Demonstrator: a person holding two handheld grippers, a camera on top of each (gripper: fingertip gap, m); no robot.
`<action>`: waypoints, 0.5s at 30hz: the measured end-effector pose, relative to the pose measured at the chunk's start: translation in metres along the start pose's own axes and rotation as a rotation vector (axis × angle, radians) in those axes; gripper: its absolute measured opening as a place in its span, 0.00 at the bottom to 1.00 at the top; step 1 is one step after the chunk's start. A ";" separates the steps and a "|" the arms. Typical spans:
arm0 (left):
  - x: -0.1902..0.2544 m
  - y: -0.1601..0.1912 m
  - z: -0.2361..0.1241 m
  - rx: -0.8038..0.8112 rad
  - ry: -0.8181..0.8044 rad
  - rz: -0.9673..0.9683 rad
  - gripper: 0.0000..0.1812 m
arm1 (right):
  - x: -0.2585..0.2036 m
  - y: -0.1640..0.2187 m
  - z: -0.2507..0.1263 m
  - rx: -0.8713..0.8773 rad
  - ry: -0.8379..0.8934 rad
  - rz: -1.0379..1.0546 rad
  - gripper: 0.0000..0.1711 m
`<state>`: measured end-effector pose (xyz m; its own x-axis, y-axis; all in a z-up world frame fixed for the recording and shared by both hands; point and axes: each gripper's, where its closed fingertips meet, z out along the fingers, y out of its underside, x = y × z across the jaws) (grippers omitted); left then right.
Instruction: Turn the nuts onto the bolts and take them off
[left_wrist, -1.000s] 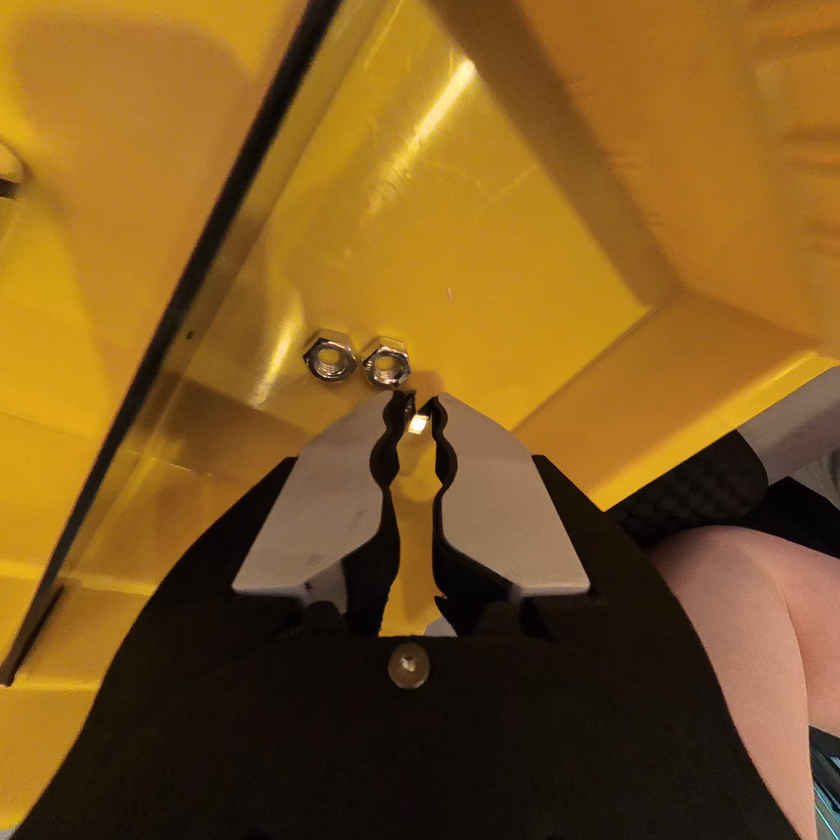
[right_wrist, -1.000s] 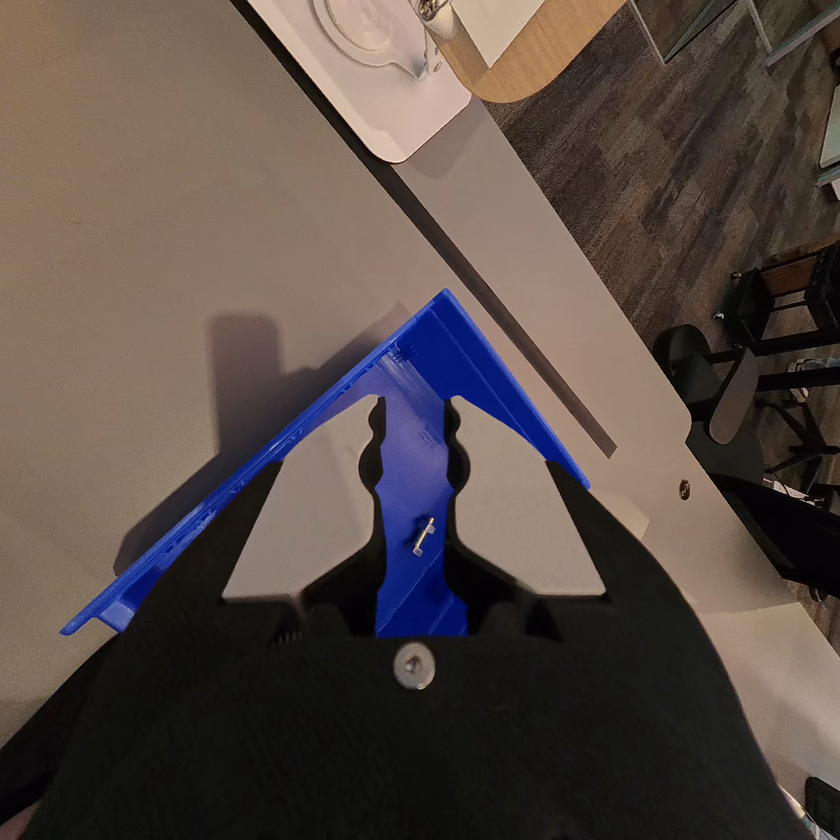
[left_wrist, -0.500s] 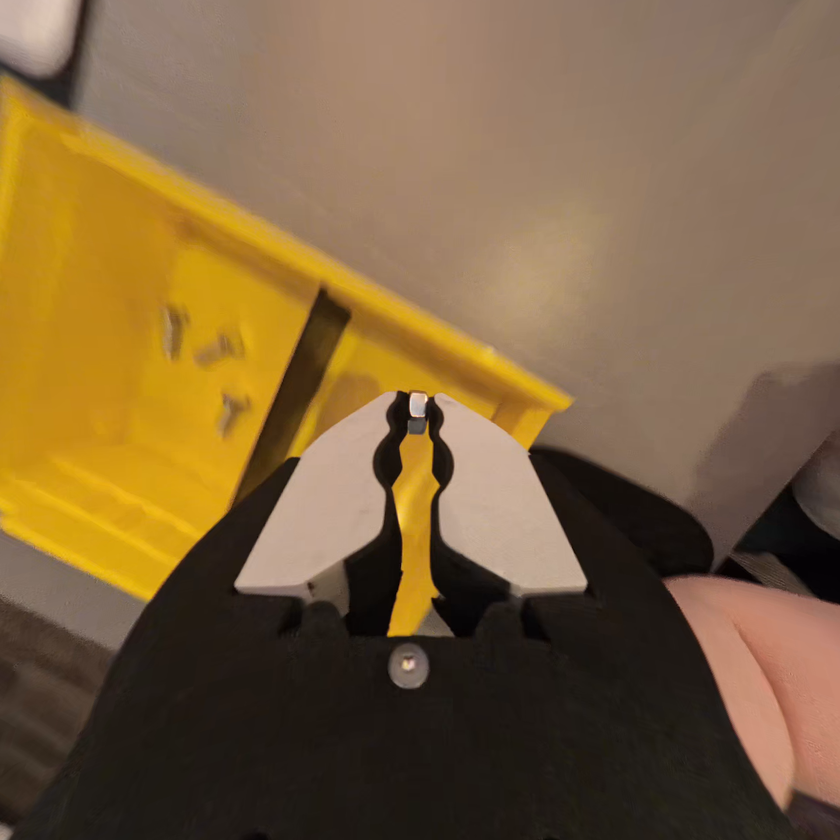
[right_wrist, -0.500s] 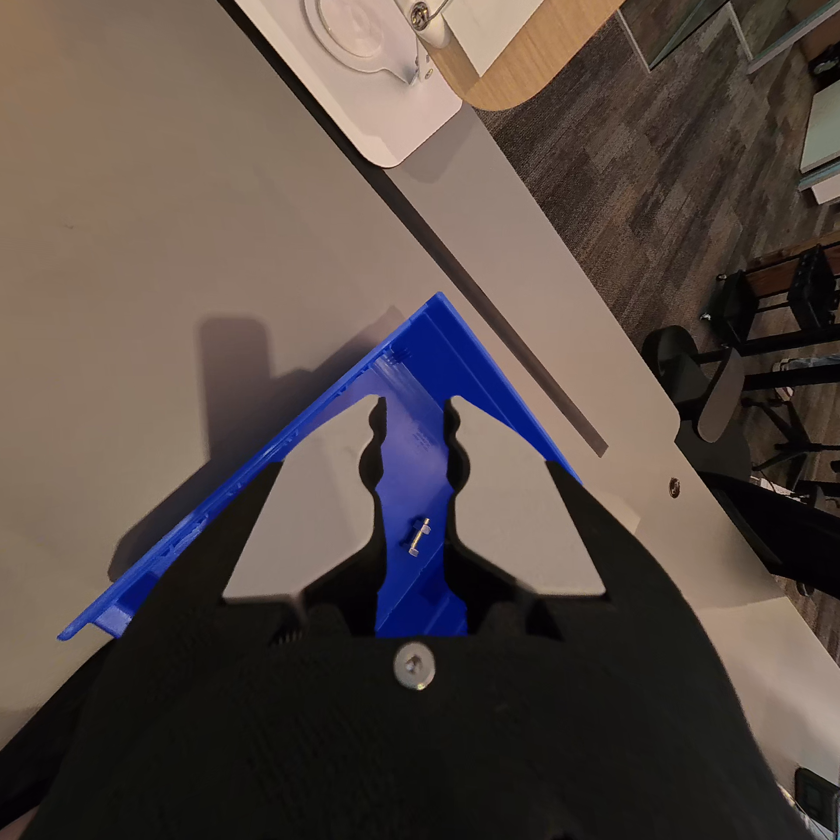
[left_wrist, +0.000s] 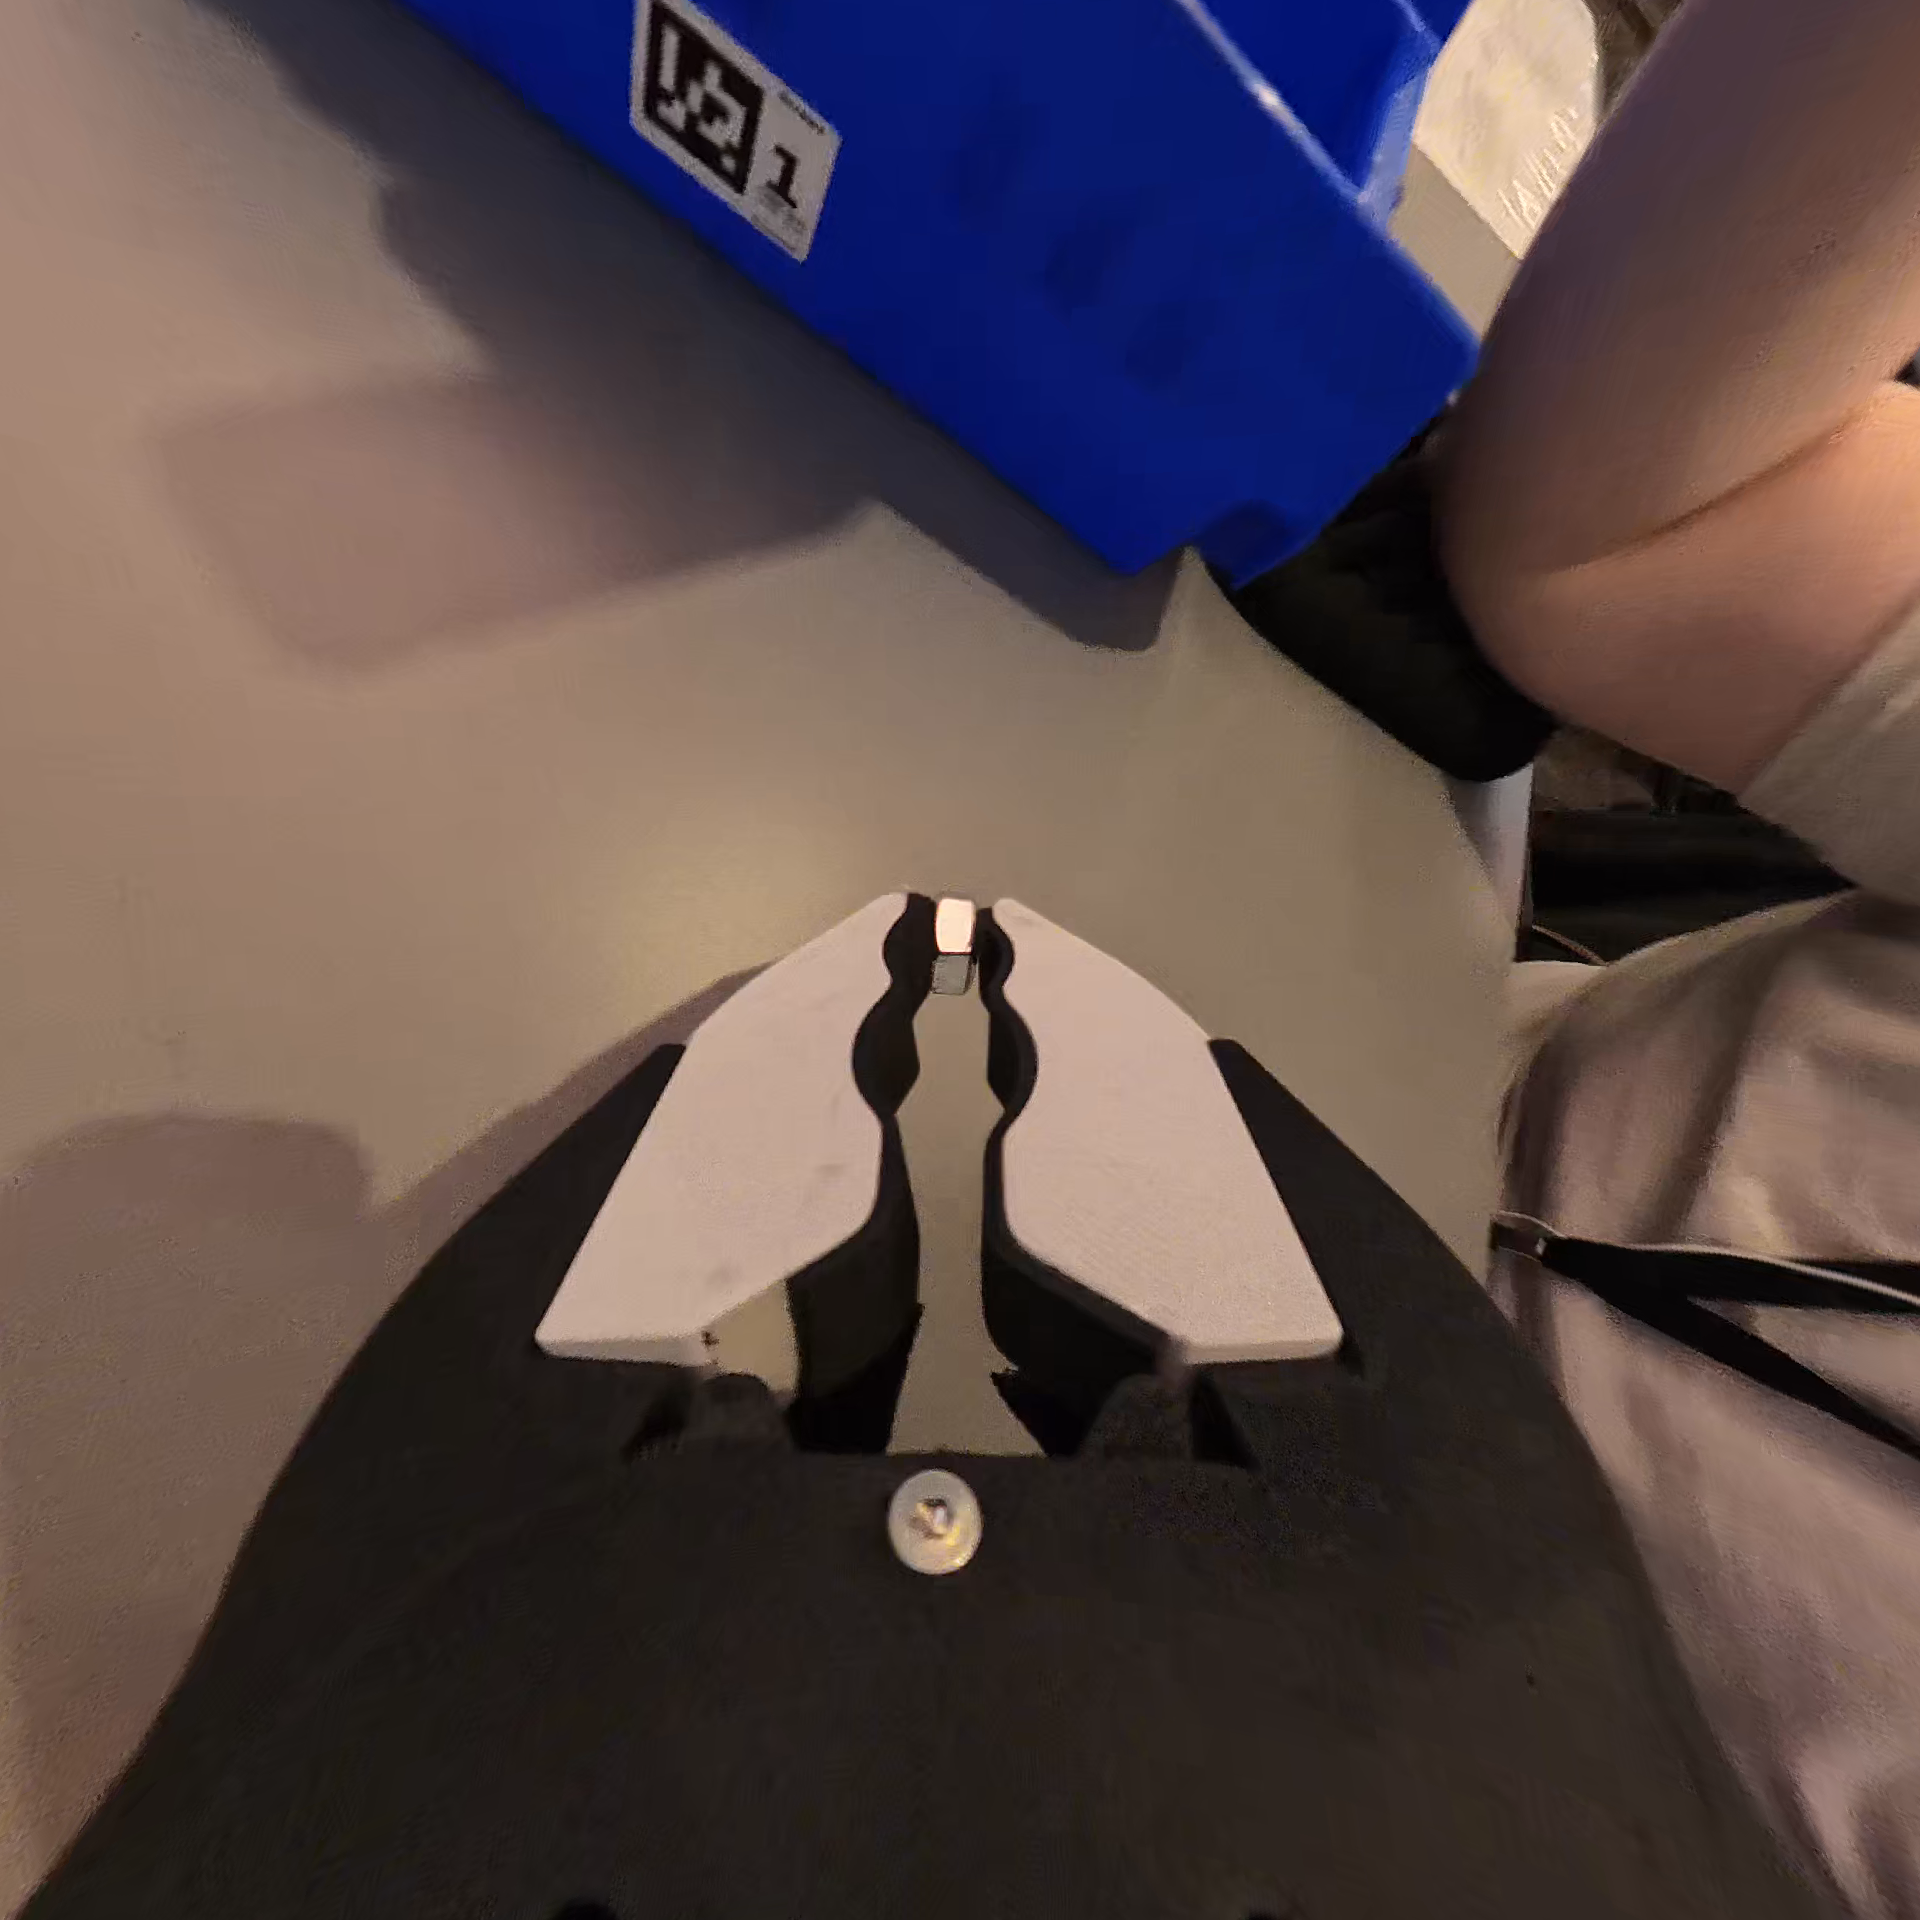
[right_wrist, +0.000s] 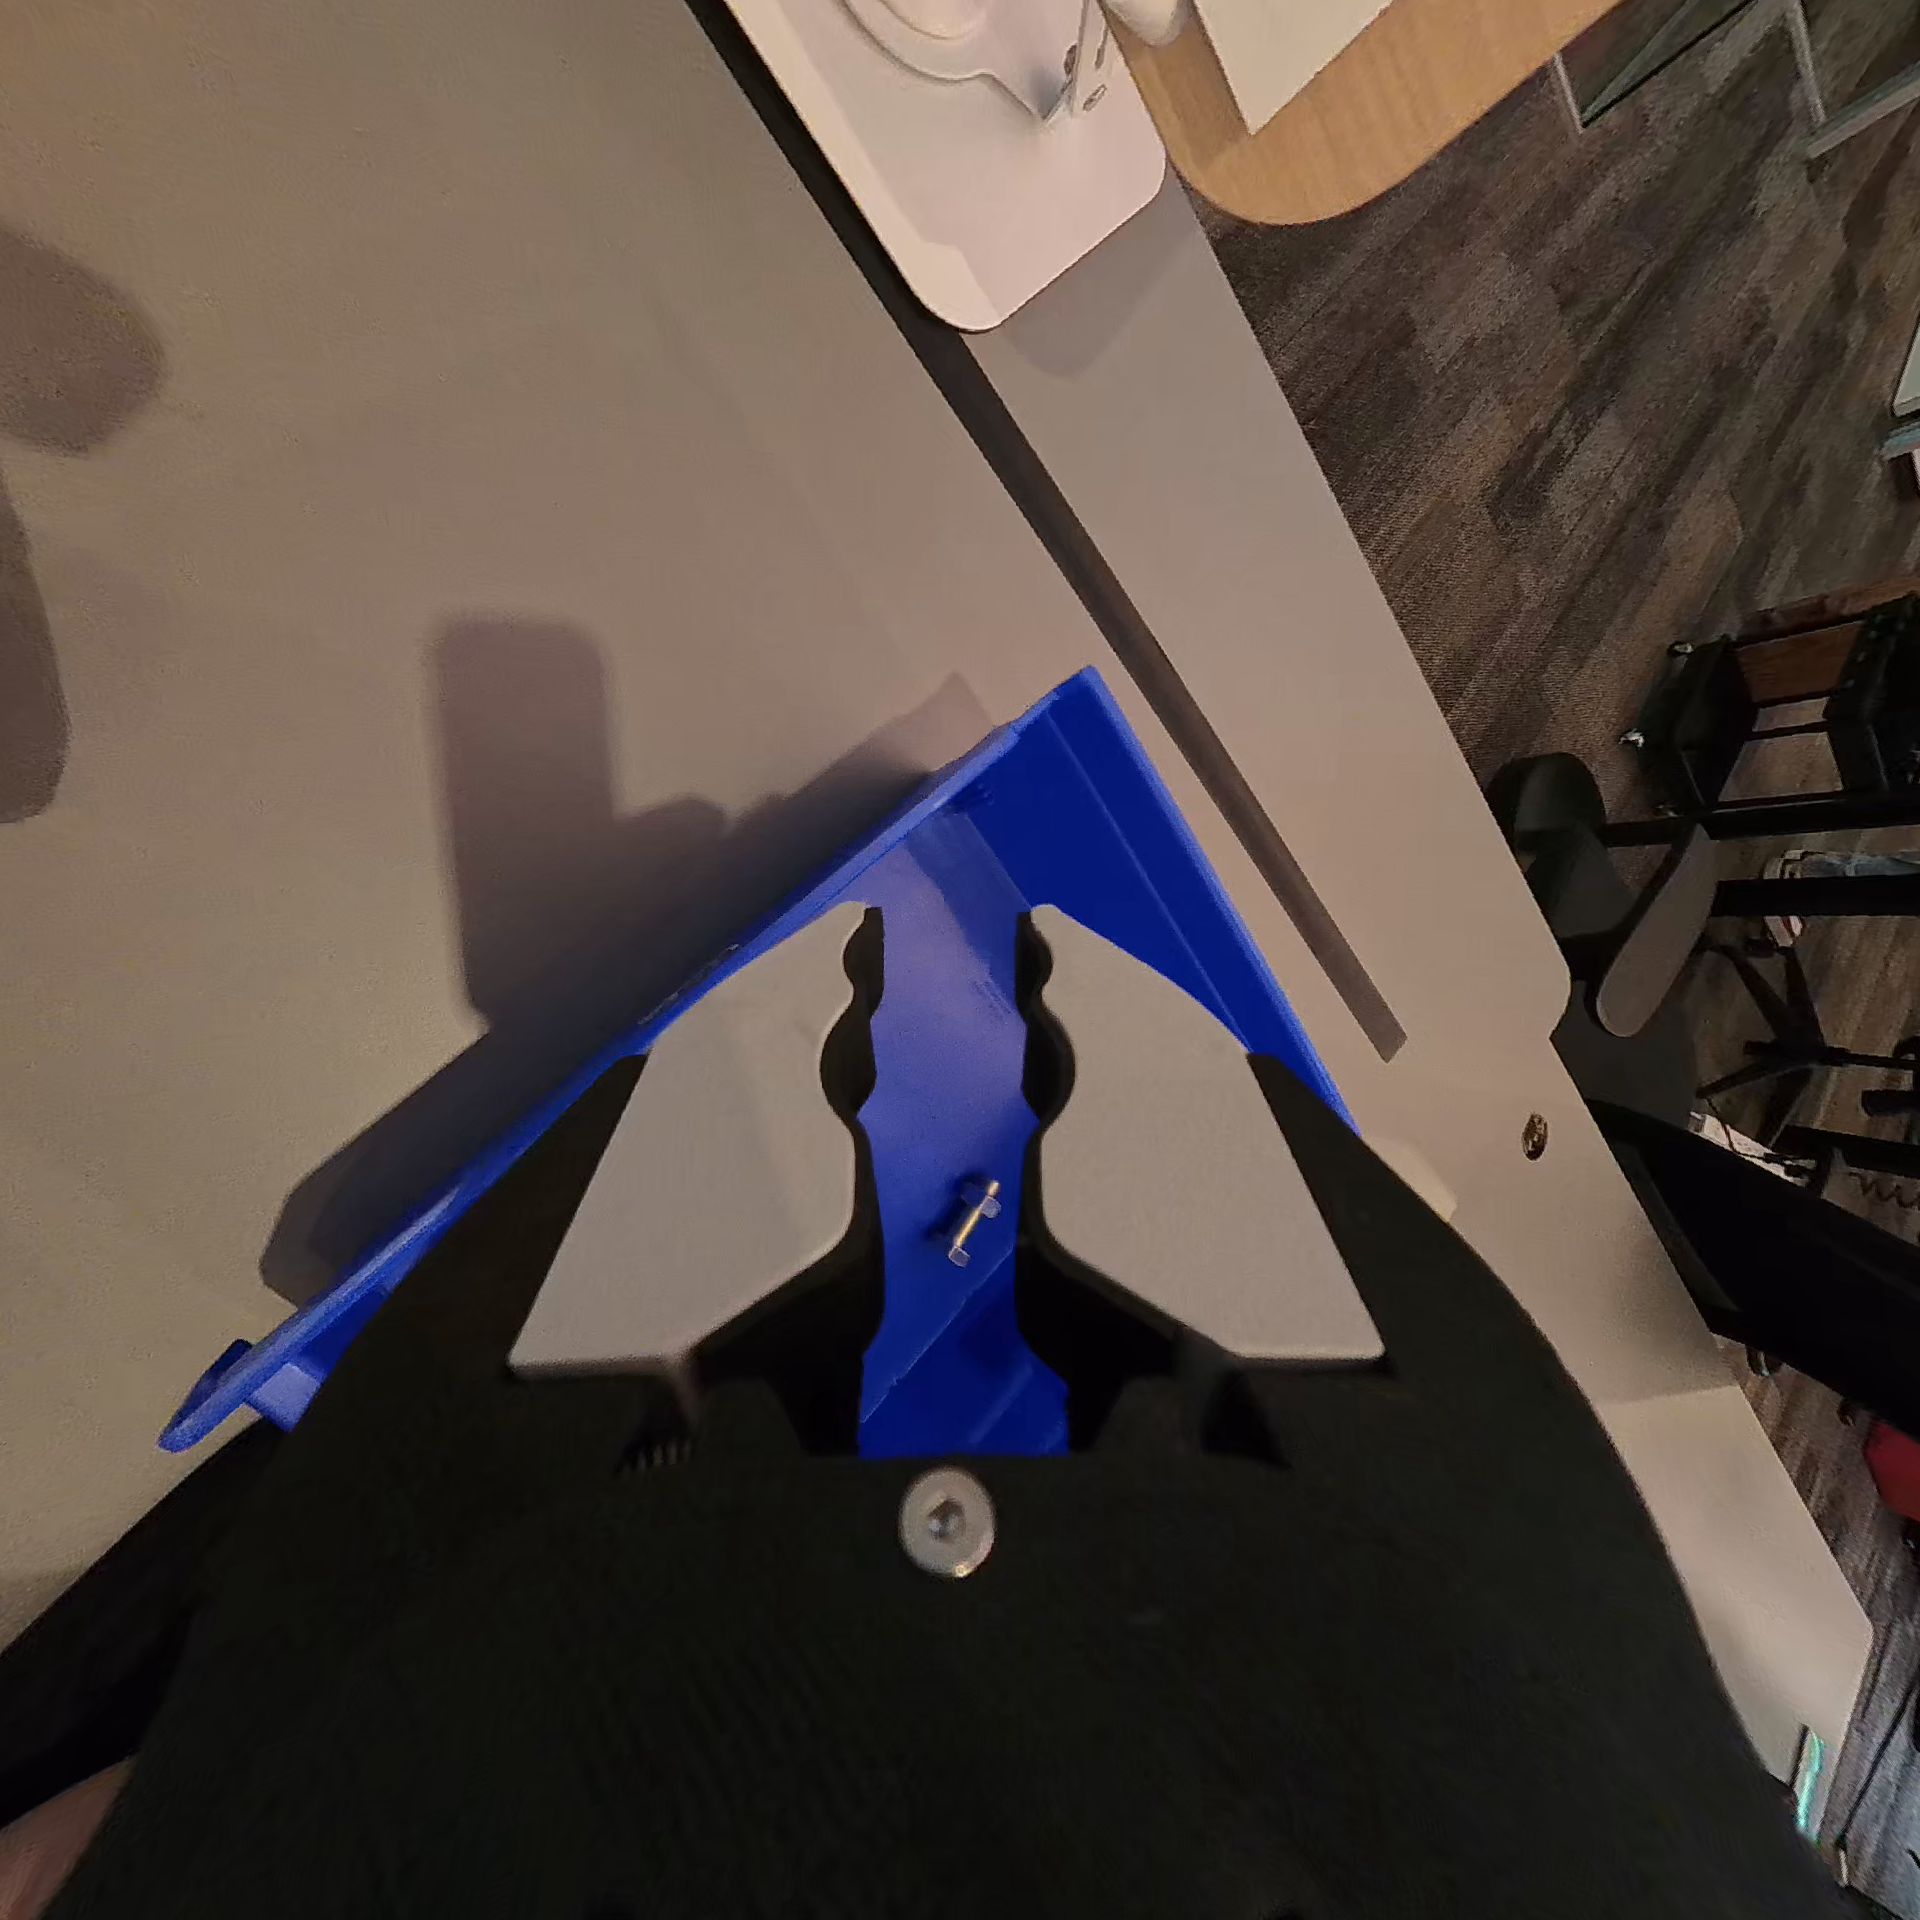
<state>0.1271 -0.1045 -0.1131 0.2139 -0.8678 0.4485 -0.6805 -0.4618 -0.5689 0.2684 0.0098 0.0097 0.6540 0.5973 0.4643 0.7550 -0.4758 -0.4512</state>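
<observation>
Left gripper (left_wrist: 953, 914) pinching a small steel hex nut (left_wrist: 952, 954) edge-on, thread hidden, right gripper (right_wrist: 951, 914) spread wide over blue plastic bin (right_wrist: 1101, 831), slim bolt (right_wrist: 971, 1224) inside, bin's near end cut off.

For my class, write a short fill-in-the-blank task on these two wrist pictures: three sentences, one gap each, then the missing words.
1. The left gripper is shut on a small metal ____.
2. The right gripper hangs open above a bin whose colour is ____.
3. A single bolt lies ____ that bin, between the open fingers in the picture.

Missing words: nut; blue; inside
</observation>
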 end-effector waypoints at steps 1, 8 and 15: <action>-0.003 0.001 0.005 0.005 -0.003 -0.015 0.04 | -0.002 0.000 0.002 -0.005 -0.005 -0.006 0.15; -0.012 0.008 0.016 -0.031 -0.016 -0.033 0.04 | -0.009 0.003 0.009 -0.049 -0.020 -0.043 0.15; -0.019 0.027 0.025 -0.131 -0.020 -0.076 0.04 | -0.013 0.003 0.013 -0.064 -0.033 -0.060 0.15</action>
<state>0.1224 -0.1046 -0.1540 0.2812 -0.8353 0.4725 -0.7471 -0.4996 -0.4385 0.2615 0.0091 -0.0070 0.6066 0.6461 0.4632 0.7947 -0.4783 -0.3736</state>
